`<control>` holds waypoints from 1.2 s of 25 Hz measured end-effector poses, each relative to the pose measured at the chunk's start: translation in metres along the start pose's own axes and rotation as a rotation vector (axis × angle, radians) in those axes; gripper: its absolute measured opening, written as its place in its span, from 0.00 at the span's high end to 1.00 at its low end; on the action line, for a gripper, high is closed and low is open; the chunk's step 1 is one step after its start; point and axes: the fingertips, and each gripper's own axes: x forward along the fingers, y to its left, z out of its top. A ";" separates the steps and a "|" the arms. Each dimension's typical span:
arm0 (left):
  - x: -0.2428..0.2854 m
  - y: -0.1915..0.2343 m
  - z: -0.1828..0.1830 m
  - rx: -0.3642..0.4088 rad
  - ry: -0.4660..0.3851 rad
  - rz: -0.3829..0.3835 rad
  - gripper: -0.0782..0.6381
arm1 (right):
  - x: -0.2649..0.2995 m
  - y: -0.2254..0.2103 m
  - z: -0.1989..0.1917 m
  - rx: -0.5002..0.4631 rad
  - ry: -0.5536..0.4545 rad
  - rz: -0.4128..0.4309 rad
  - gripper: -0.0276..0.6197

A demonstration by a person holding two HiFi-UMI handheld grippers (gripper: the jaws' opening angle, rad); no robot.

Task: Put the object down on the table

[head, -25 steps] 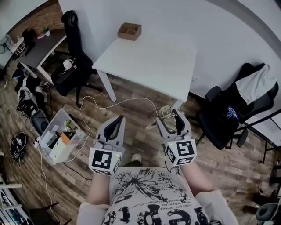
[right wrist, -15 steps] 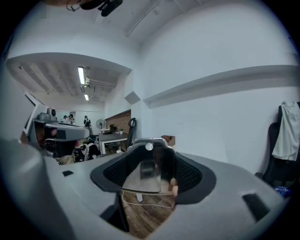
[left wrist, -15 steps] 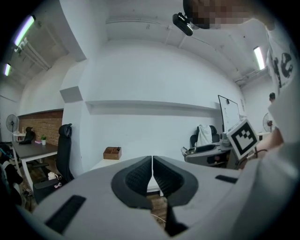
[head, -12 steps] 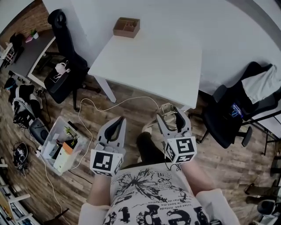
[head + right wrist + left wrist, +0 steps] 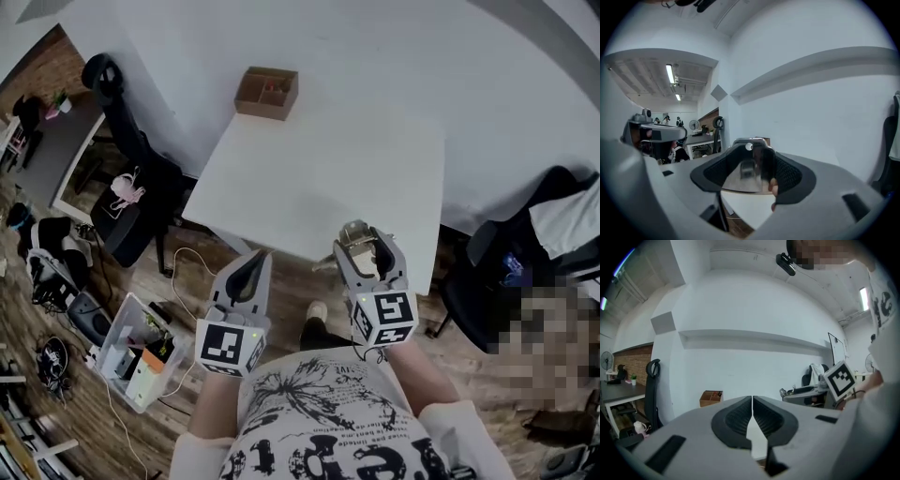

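Note:
My right gripper is shut on a shiny metal object, held above the near edge of the white table. In the right gripper view the reflective object fills the gap between the two dark pads, with the table below it. My left gripper hangs to the left, just short of the table's near edge, with its jaws shut and nothing in them. The left gripper view shows the pads pressed together along a thin seam.
A brown open box sits on the table's far left corner. A black office chair stands to the left and another to the right. On the wood floor at the lower left are a plastic bin and a white cable.
The view has advanced toward the table, which now lies right under the gripper tips. Both grippers keep the same pose, and the metal object stays in the right one.

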 end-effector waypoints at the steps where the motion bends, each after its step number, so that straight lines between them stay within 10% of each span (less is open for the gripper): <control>1: 0.016 0.007 0.003 0.012 -0.001 -0.007 0.87 | 0.015 -0.008 0.006 0.002 -0.004 -0.006 0.52; 18: 0.183 0.092 0.010 0.023 0.000 -0.178 0.87 | 0.155 -0.076 -0.010 0.065 0.132 -0.159 0.52; 30: 0.248 0.143 -0.020 -0.005 0.070 -0.355 0.87 | 0.230 -0.095 -0.095 0.183 0.390 -0.309 0.52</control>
